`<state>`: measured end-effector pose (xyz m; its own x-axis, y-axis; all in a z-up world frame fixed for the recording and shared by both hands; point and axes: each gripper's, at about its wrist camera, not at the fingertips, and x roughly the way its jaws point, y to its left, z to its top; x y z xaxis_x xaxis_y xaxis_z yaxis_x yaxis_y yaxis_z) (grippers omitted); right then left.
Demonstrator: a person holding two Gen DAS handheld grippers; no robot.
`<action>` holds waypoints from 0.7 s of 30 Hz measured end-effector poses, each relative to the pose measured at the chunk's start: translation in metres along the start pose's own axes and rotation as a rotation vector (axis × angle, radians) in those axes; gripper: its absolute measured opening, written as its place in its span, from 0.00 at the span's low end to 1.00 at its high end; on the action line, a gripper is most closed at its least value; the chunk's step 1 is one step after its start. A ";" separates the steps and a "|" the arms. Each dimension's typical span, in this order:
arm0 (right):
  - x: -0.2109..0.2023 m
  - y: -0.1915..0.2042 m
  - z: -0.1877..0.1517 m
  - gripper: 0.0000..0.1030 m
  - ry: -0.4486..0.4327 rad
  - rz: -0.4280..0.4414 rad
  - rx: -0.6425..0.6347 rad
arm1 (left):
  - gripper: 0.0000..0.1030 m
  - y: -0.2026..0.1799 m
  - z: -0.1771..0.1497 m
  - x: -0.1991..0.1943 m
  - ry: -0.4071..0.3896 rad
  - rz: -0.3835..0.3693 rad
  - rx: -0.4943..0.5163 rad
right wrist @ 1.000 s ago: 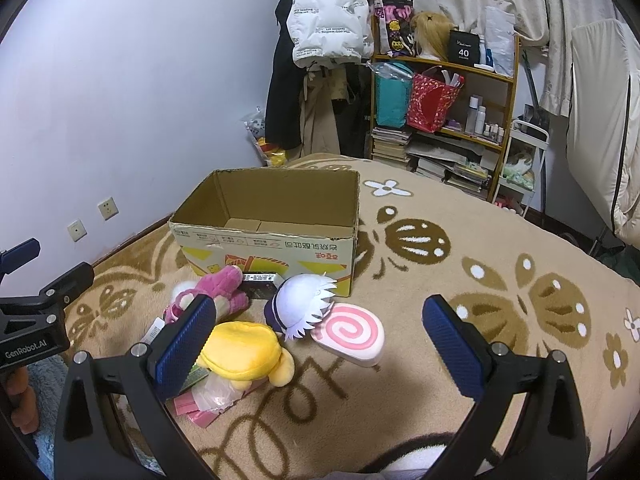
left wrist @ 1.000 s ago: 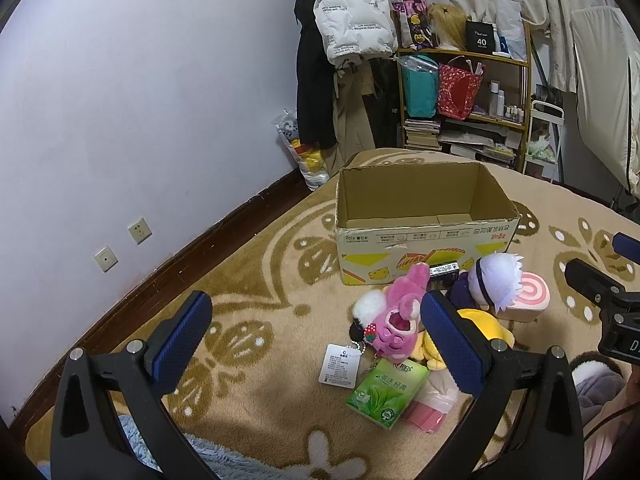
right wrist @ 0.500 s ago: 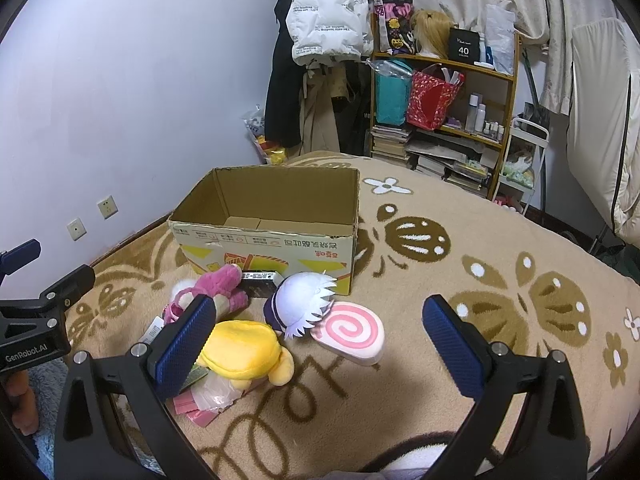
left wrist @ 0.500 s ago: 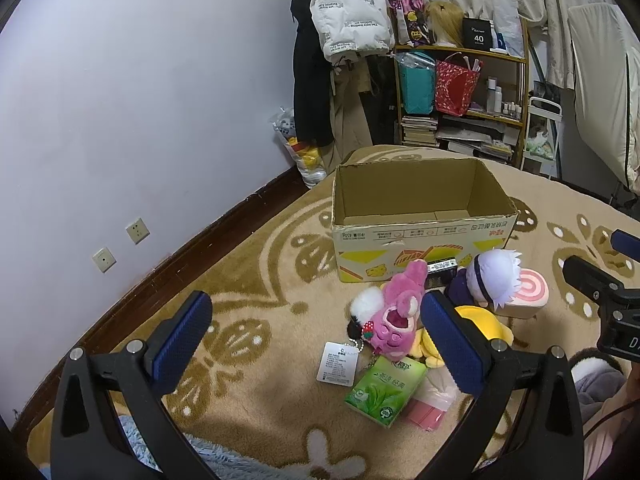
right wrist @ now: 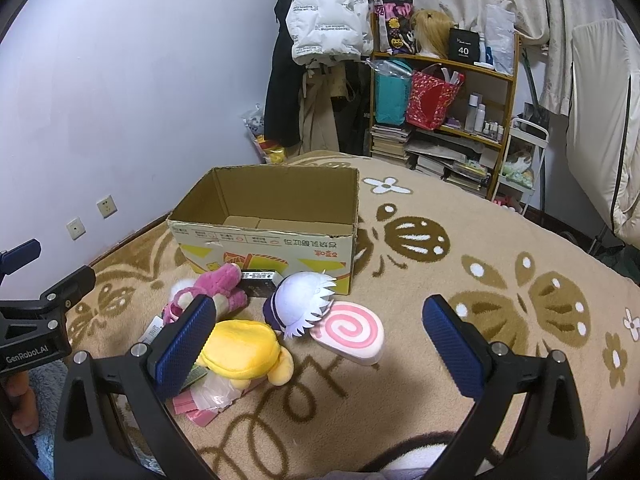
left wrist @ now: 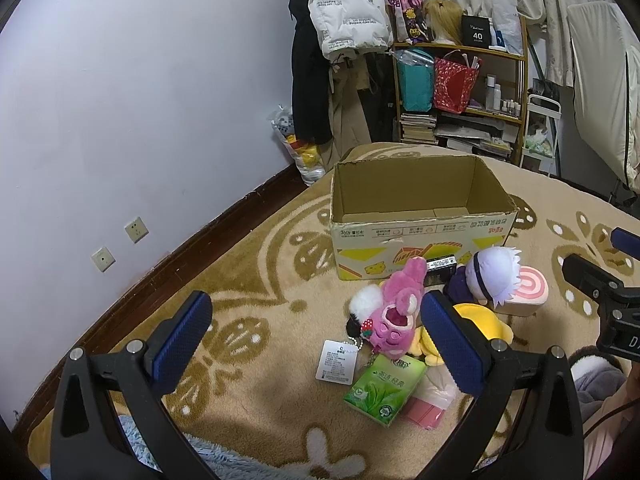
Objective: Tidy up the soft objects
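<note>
An open cardboard box (left wrist: pixel 420 236) (right wrist: pixel 264 240) stands on the carpet, nothing visible inside. In front of it lie a pink plush (left wrist: pixel 394 312) (right wrist: pixel 212 288), a yellow plush (left wrist: pixel 476 316) (right wrist: pixel 244 354), a white-haired doll (left wrist: pixel 490 276) (right wrist: pixel 300 300) and a pink swirl cushion (left wrist: pixel 526 292) (right wrist: pixel 348 334). A green tissue pack (left wrist: pixel 384 388) and a pink packet (left wrist: pixel 430 408) (right wrist: pixel 200 404) lie nearer. My left gripper (left wrist: pixel 316 348) is open and empty, above the carpet left of the pile. My right gripper (right wrist: pixel 318 348) is open and empty, above the cushion.
A white paper tag (left wrist: pixel 336 366) lies by the pink plush. A small black box (left wrist: pixel 440 270) sits against the carton. A cluttered shelf (right wrist: pixel 444 120) and hanging coats (right wrist: pixel 320 60) stand at the back. A wall (left wrist: pixel 140 120) with sockets runs along the left.
Both grippers have drifted only slightly; the left view has shifted a little. Nothing on the carpet has moved.
</note>
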<state>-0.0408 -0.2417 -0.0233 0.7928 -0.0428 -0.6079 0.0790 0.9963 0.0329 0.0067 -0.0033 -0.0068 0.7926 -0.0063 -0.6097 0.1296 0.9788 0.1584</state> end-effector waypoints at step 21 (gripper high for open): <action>0.003 0.001 -0.004 1.00 0.005 0.001 -0.003 | 1.00 -0.001 -0.001 0.002 0.004 0.001 0.006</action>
<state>-0.0406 -0.2408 -0.0286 0.7901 -0.0411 -0.6116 0.0759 0.9966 0.0310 0.0076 -0.0036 -0.0094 0.7904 -0.0049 -0.6126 0.1325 0.9777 0.1631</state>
